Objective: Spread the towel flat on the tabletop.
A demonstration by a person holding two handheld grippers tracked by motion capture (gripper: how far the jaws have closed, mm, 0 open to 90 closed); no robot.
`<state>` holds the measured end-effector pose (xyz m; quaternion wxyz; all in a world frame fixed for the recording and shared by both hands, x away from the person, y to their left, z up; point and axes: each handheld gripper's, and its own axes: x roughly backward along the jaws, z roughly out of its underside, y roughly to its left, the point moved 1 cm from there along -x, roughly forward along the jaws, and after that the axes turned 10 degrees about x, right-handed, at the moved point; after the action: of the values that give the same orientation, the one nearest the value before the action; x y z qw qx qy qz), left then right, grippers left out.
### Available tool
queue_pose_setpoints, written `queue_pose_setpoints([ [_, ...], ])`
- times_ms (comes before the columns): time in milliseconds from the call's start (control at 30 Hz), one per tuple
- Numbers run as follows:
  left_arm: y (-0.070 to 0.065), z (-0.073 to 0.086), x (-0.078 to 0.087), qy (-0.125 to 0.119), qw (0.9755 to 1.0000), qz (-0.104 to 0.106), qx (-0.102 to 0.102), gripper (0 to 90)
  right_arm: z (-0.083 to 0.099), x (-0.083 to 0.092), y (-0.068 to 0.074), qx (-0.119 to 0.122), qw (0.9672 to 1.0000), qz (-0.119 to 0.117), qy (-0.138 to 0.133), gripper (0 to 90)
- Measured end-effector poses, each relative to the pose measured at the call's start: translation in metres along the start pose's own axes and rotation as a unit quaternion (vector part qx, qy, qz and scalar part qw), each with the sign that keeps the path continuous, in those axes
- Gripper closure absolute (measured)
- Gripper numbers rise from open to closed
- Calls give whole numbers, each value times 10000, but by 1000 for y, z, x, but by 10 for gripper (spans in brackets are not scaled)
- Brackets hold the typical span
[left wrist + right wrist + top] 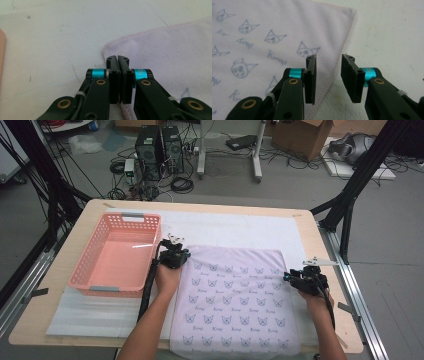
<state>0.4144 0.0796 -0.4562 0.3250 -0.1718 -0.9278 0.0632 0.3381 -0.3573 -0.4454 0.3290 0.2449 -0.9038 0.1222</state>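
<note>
Now my left gripper [117,58] is closed on the far left corner of the soft, light towel [235,295] lying flat on the table [310,227], while my right gripper [328,61] stands open astride its right hem, where the 2 far corners offer the easiest hold.

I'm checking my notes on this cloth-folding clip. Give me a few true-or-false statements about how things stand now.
1. The left gripper is shut on the cloth's edge. True.
2. The right gripper is shut. False: its jaws stand apart over the cloth's hem.
3. The basket holds a folded cloth. False: it is empty.
4. The basket sits left of the cloth. True.
5. The cloth is plain. False: it bears a printed cat-face pattern.
</note>
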Motion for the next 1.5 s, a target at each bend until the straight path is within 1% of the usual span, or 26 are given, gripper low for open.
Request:
queue_pose_setpoints([
  [67,-1,-1,2,-121,9999,72,-51,835,0,0,-2,-50,10000,42,-43,649],
  [100,0,-2,4,-173,9997,161,24,759,0,-1,-4,-92,9999,47,-45,647],
  [133,1,-3,5,-223,9990,351,189,692,-1,-2,-6,-114,9999,79,-36,645],
  [167,2,-4,7,-227,9979,543,264,646,-1,-4,-9,-167,9998,100,-39,640],
  [233,-1,-4,10,-257,9967,738,227,598,-4,-8,-13,-224,9996,151,-53,634],
  [267,-3,-5,12,-249,9945,991,249,591,-5,-11,-16,-257,9995,162,-64,632],
  [333,-7,-5,15,-268,9921,1197,247,559,-10,-19,-19,-307,9993,167,-116,625],
  [367,-8,-5,16,-281,9897,1379,264,551,-12,-24,-20,-313,9994,130,-123,633],
  [400,-11,-6,18,-276,9882,1486,260,542,-14,-29,-20,-319,9994,39,-119,669],
  [433,-13,-6,20,-296,9873,1547,212,526,-17,-35,-18,-281,9996,-47,-33,742],
  [467,-15,-6,22,-316,9860,1628,154,523,-19,-39,-16,-133,9999,49,2,843],
  [500,-17,-6,24,-314,9851,1688,129,523,-21,-40,-16,-27,9999,100,2,871],
  [533,-19,-6,26,-346,9841,1740,99,521,-24,-42,-16,-37,9997,206,84,876],
  [600,-22,-5,32,-418,9811,1890,18,516,-29,-44,-16,73,9978,622,209,880],
  [633,-23,-5,34,-446,9805,1912,-13,514,-29,-46,-17,35,9974,707,166,879],
  [700,-24,-3,39,-458,9784,2013,-78,494,-28,-45,-17,-164,9973,700,116,838],
  [767,-26,1,44,-505,9760,2114,-160,477,-27,-41,-15,-226,9967,778,5,682],
  [867,-30,6,52,-566,9731,2214,-299,439,-25,-29,-14,-363,9977,556,-127,591],
  [1000,-33,12,64,-575,9703,2298,-491,380,-18,-8,-6,-263,9989,255,-277,496],
  [1133,-32,18,76,-568,9697,2324,-495,312,-4,11,6,-124,9993,-33,-363,445],
  [1200,-30,20,80,-604,9679,2393,-486,298,4,20,13,-30,9993,-131,-363,417],
  [1233,-30,23,82,-634,9687,2357,-449,289,7,24,17,-18,9992,-177,-361,405],
  [1300,-30,27,87,-684,9704,2267,-466,232,15,34,26,56,9990,-213,-394,380],
  [1400,-30,31,90,-797,9662,2427,-349,214,21,43,34,168,9989,-192,-384,312],
  [1433,-30,32,90,-779,9652,2467,-378,207,21,46,35,182,9990,-159,-380,276],
  [1500,-29,32,91,-773,9658,2451,-328,203,22,50,38,222,9988,-142,-412,253],
])
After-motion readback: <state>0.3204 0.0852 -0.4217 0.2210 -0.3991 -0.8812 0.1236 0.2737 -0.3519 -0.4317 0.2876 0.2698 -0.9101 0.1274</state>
